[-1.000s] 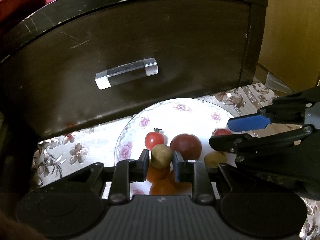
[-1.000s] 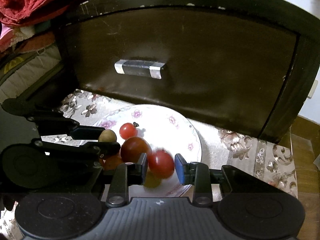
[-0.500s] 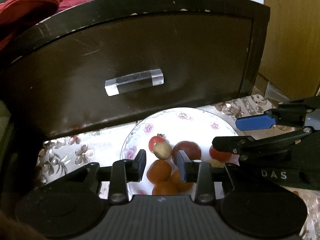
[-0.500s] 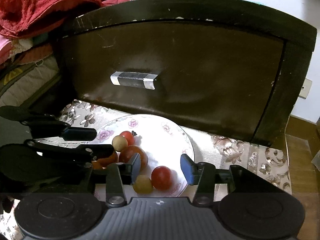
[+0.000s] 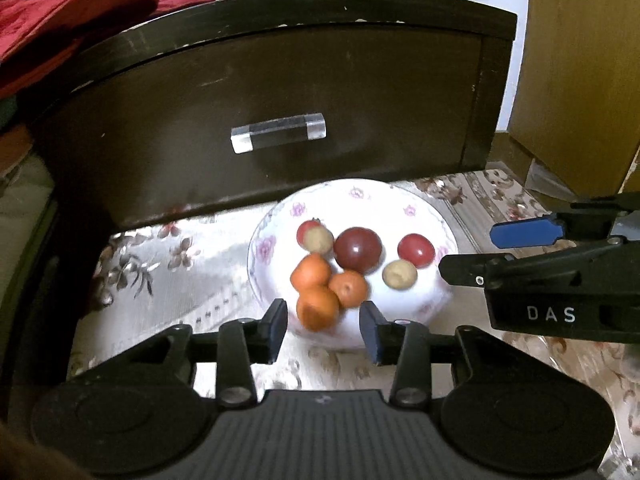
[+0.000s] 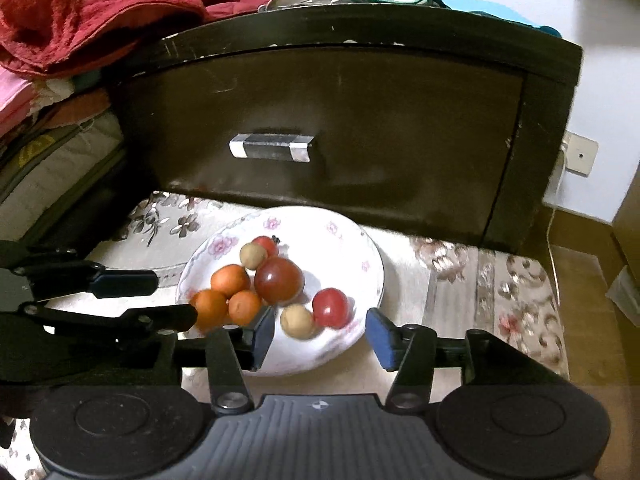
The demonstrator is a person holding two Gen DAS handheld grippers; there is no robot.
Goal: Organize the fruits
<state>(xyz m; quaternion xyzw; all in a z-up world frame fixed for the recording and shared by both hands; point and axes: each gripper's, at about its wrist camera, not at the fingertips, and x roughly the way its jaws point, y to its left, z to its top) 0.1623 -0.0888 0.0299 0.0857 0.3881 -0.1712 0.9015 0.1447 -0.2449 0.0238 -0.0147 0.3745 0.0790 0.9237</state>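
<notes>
Legible text, one item: the capitals "DAS", white on black, printed on the side of the body of the right tongs [image 5: 468, 252], seen from the left wrist view at the right edge. No other readable lettering, brand, number or sign: the floral plate [image 5: 400, 204], the dark drawer front [image 5: 280, 92] and the fruits carry no writing in either view.

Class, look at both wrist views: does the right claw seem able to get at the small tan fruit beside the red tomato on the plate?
Probably yes. The right claw is open and empty, and the tan fruit lies right ahead of its gap, uncovered on the plate. The red tomato touching it may crowd one finger.
</notes>
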